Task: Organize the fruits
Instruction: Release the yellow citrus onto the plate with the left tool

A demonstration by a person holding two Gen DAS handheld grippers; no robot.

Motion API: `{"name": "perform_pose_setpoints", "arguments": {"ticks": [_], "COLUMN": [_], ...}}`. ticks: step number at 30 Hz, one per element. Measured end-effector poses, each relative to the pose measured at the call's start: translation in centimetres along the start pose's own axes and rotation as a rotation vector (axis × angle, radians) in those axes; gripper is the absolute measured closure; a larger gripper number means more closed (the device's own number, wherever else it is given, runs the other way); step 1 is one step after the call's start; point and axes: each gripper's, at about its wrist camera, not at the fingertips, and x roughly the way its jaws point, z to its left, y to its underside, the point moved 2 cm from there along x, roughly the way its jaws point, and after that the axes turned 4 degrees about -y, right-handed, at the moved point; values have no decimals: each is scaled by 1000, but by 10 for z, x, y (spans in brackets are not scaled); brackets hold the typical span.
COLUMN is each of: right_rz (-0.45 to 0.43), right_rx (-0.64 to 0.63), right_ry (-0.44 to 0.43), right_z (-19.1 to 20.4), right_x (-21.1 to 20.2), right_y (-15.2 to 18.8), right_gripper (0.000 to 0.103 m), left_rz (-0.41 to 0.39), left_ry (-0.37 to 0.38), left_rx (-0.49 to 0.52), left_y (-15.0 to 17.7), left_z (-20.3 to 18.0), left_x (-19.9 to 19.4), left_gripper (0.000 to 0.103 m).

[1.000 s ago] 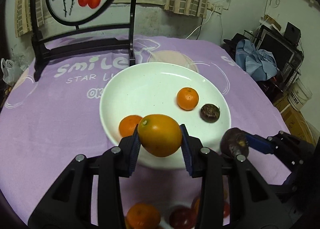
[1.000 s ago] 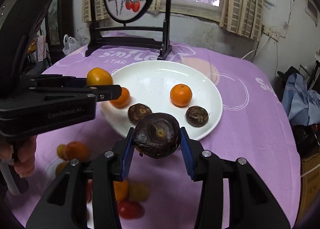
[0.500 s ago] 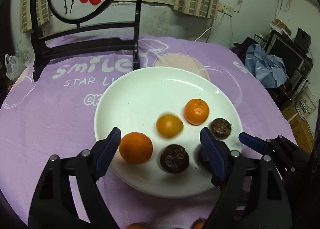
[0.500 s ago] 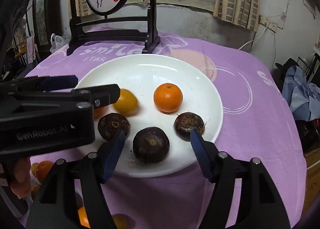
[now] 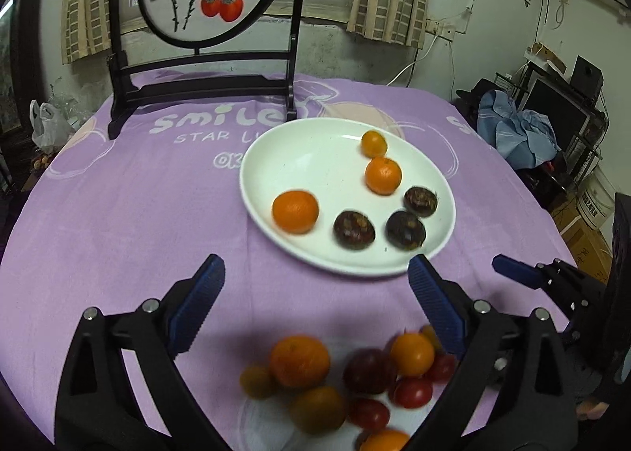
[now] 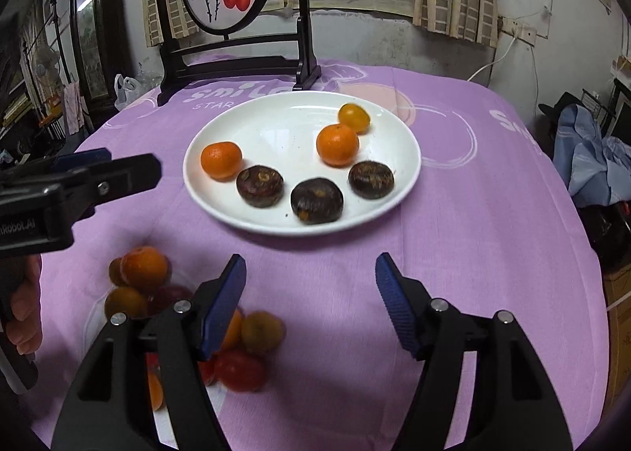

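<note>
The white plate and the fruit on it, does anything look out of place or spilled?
Nothing looks spilled or damaged. The white round plate holds six fruits. The only oddity: the small yellow-orange fruit sits alone near the far rim, while three dark brown fruits line the near side. Both the left gripper and right gripper are open and empty.

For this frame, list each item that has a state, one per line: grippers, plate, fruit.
left gripper: open, empty
right gripper: open, empty
white plate: upright on the purple cloth, holds six fruits
dark round fruits: three, resting on the plate
loose fruit pile: on the cloth, off the plate
</note>
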Motion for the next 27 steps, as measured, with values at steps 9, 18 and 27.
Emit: {"name": "perform_pose_setpoints", "arguments": {"ticks": [9,18,27], "right_rz": [22,71,143], "right_rx": [34,-37,-153], "right_ry": [-28,-8,41], "right_z": [13,26,42], "right_x": [-15,-18,6], "right_y": [38,66,63], "right_gripper": [35,35,54], "left_rz": [29,45,52], "left_ry": [-7,-9,41], "left_rx": [-29,-63,-95], "left_y": [45,71,74], "left_z": [23,46,53], "left_x": [-15,-10,-12], "left_gripper": [7,7,7]}}
